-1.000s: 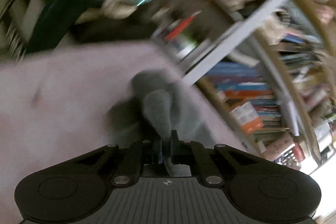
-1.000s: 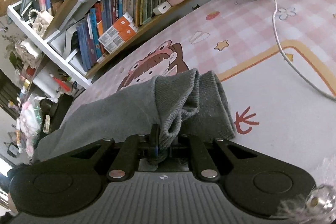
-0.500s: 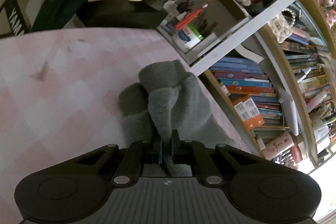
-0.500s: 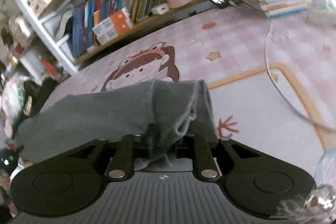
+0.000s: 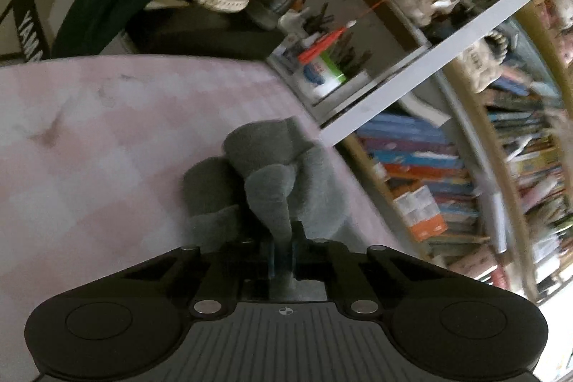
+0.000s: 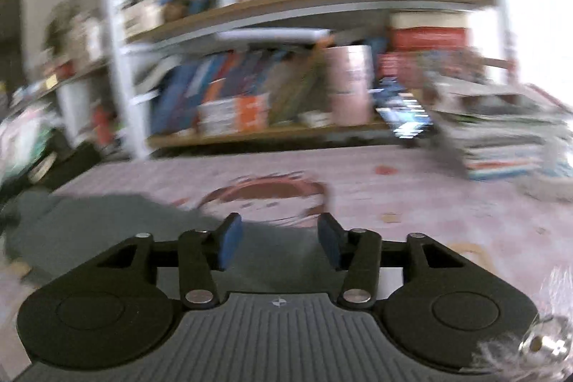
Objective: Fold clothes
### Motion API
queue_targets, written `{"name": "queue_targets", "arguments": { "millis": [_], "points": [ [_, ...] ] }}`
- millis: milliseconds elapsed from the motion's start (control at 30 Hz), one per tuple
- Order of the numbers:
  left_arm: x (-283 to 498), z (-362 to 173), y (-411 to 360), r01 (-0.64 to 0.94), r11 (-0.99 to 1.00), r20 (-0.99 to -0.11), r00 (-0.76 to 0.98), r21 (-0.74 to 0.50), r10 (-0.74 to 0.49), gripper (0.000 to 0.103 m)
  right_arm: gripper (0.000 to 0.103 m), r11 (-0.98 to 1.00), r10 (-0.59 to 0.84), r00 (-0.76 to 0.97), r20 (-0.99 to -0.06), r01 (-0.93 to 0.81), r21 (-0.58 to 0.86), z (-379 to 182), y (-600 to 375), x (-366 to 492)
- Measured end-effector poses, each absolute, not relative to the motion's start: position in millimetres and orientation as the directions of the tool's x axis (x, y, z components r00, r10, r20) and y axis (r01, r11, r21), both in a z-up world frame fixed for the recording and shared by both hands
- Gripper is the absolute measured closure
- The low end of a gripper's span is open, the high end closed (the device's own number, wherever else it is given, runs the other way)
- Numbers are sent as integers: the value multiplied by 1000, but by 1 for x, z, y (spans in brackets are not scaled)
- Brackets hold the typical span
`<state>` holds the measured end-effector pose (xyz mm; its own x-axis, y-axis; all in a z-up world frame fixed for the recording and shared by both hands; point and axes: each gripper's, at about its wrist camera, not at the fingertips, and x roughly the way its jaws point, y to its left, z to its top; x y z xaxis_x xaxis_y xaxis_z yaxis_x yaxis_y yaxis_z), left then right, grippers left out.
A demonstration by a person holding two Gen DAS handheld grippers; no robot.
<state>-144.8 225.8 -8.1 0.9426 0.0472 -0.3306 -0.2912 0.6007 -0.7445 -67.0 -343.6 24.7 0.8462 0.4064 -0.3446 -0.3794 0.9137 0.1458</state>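
Observation:
A grey knit garment (image 5: 275, 174) lies bunched on the pink checked mat (image 5: 89, 138). My left gripper (image 5: 283, 238) is shut on a fold of it, low over the mat. In the blurred right wrist view the same grey garment (image 6: 107, 224) lies flat on the mat at the left, reaching under the fingers. My right gripper (image 6: 279, 238) is open and empty, its blue pads (image 6: 229, 238) spread apart just above the cloth.
A bookshelf (image 6: 286, 88) full of books stands along the mat's far edge, with a pink cup (image 6: 351, 85) and a phone (image 6: 404, 120) on it. A stack of books (image 6: 508, 145) sits at the right. A white shelf frame (image 5: 412, 74) and pens (image 5: 322, 59) lie beyond the mat.
My right gripper has let go of the grey garment and opened, and its view has swung up toward the shelf. My left gripper still holds its fold and has barely moved.

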Motion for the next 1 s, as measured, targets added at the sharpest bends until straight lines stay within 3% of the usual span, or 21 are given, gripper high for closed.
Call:
{"name": "queue_targets", "arguments": {
  "millis": [100, 267, 433, 500, 567, 600, 733, 867, 900, 967, 1000],
  "points": [
    [-156, 22, 210, -214, 688, -256, 966, -693, 43, 97, 60, 883, 466, 806, -365, -448, 139, 21, -319, -64],
    [-156, -13, 237, -398, 597, -445, 892, -697, 75, 96, 60, 865, 494, 768, -409, -483, 137, 13, -303, -61],
    [-159, -19, 236, -411, 616, -451, 887, -672, 99, 85, 60, 851, 508, 734, -451, -508, 132, 4, -291, -59],
    [-166, -11, 232, -416, 648, -437, 888, -638, 139, 73, 60, 847, 512, 722, -466, -515, 133, 0, -287, -58],
    [-176, -5, 226, -447, 670, -425, 880, -593, 211, 37, 60, 846, 515, 717, -471, -512, 146, -4, -288, -58],
    [-180, -4, 224, -464, 676, -421, 874, -572, 244, 33, 60, 845, 516, 712, -477, -514, 148, -6, -287, -58],
    [-175, -11, 230, -515, 651, -483, 839, -558, 249, 33, 60, 838, 521, 694, -496, -526, 143, -9, -284, -59],
    [-165, -17, 231, -480, 652, -470, 858, -587, 209, 37, 58, 831, 525, 675, -519, -537, 142, -11, -282, -58],
    [-161, -20, 233, -448, 646, -454, 874, -619, 171, 42, 57, 831, 524, 670, -525, -537, 144, -11, -282, -57],
    [-155, -28, 236, -436, 606, -443, 884, -666, 149, 71, 57, 832, 519, 664, -539, -536, 142, -12, -281, -55],
    [-153, -31, 237, -438, 587, -443, 884, -681, 147, 75, 56, 833, 517, 663, -541, -536, 138, -12, -280, -56]
  ]
}}
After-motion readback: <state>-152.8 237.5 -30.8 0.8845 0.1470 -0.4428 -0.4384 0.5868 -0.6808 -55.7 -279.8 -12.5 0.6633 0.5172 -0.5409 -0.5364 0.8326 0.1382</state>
